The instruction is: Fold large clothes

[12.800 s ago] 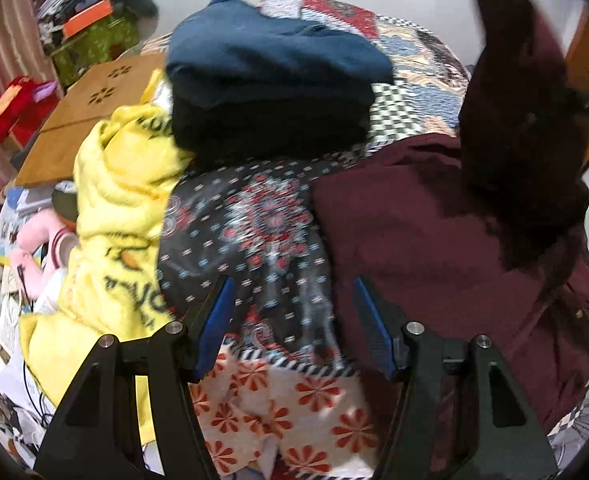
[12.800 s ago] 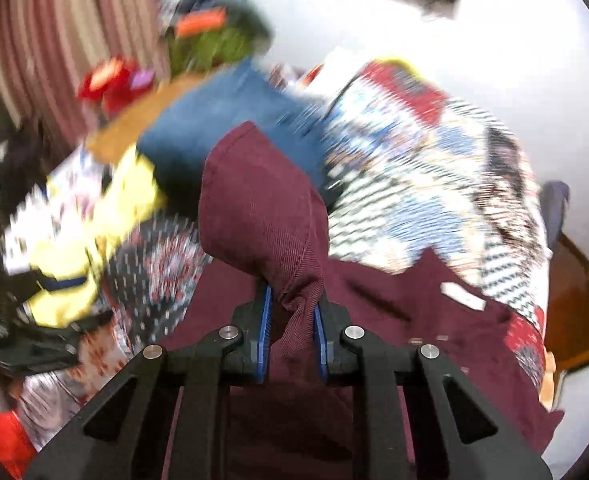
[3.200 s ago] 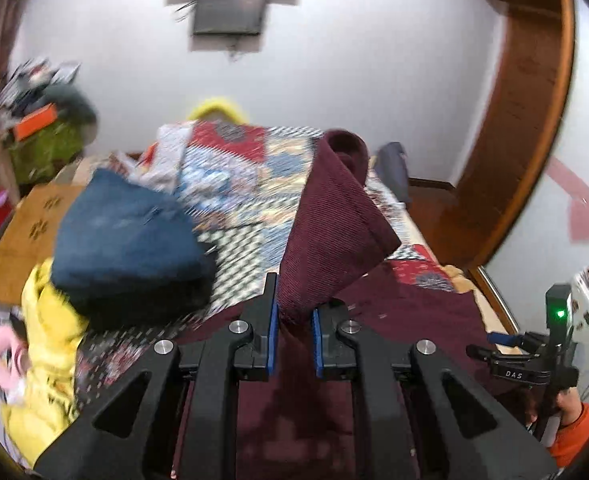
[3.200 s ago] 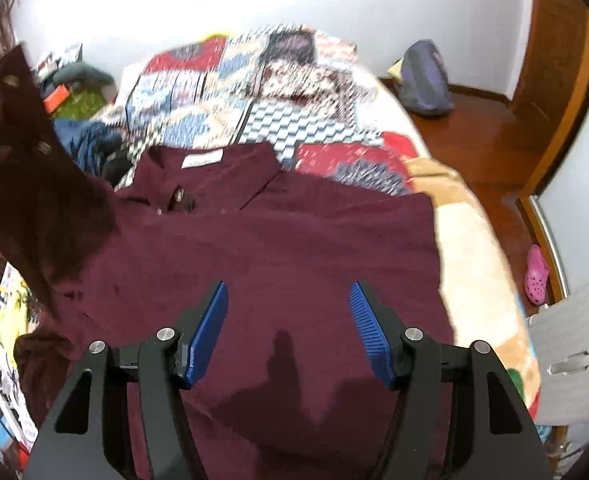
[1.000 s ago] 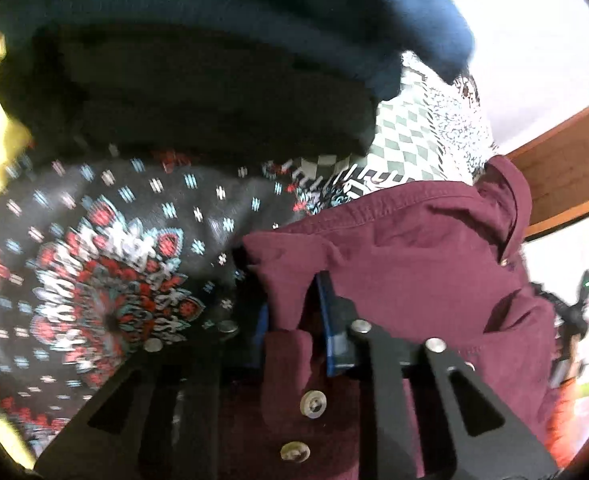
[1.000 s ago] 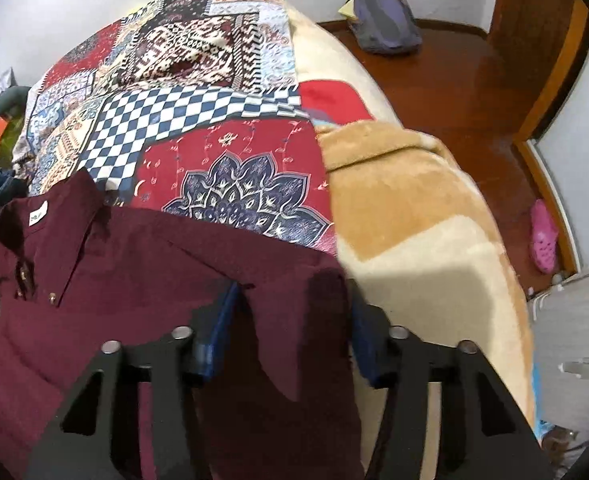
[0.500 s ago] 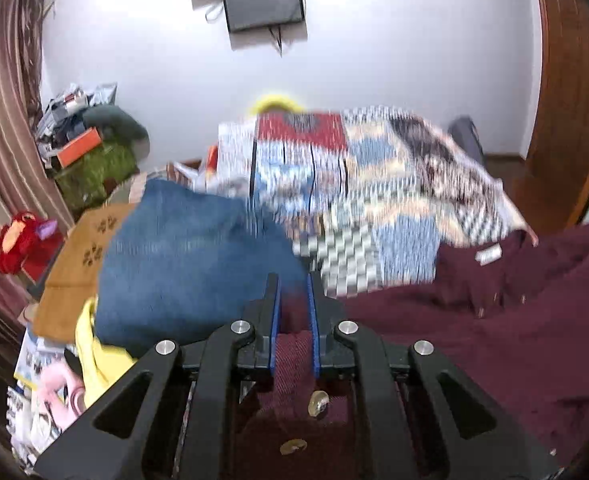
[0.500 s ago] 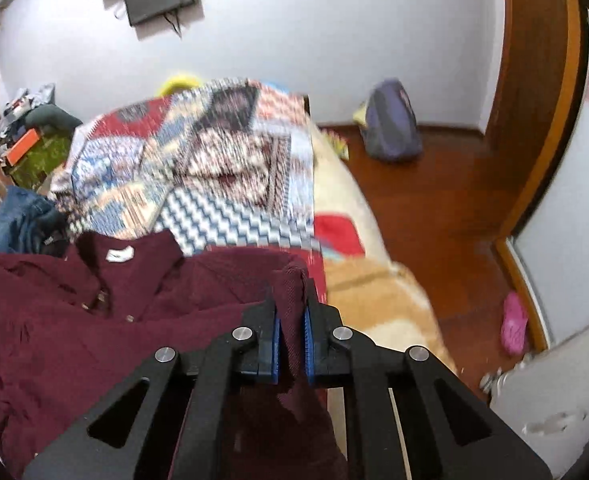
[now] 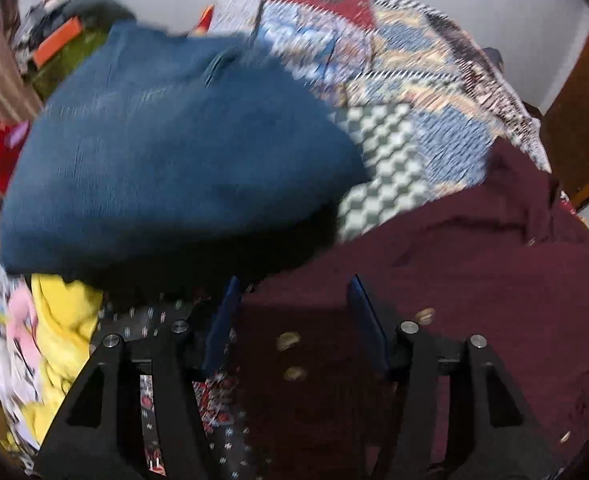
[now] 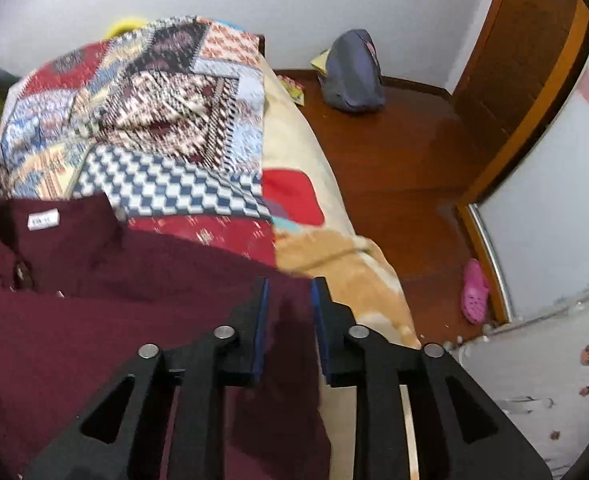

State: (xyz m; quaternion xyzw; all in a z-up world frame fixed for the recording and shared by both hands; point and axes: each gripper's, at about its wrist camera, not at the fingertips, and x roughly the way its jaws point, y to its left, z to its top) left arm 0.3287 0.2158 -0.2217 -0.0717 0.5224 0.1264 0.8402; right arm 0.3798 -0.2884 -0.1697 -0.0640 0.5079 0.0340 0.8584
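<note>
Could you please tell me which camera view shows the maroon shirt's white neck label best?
The right wrist view: the white neck label sits in plain sight inside the collar of the maroon shirt. The left wrist view shows the shirt's buttoned side, blurred, and no label.

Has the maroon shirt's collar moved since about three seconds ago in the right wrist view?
Yes. The maroon shirt collar now sits left, below the checkered patch of the quilt; earlier it lay nearer centre.

Looking into a home bedroom; showing a bed (image 10: 294, 152) lying under a patchwork quilt (image 10: 142, 92); clothes heaping on it, a blue folded pile (image 9: 166, 148) among them; backpack (image 10: 352, 74) and pink clog (image 10: 474, 296) resting on wooden floor (image 10: 406, 168).
</note>
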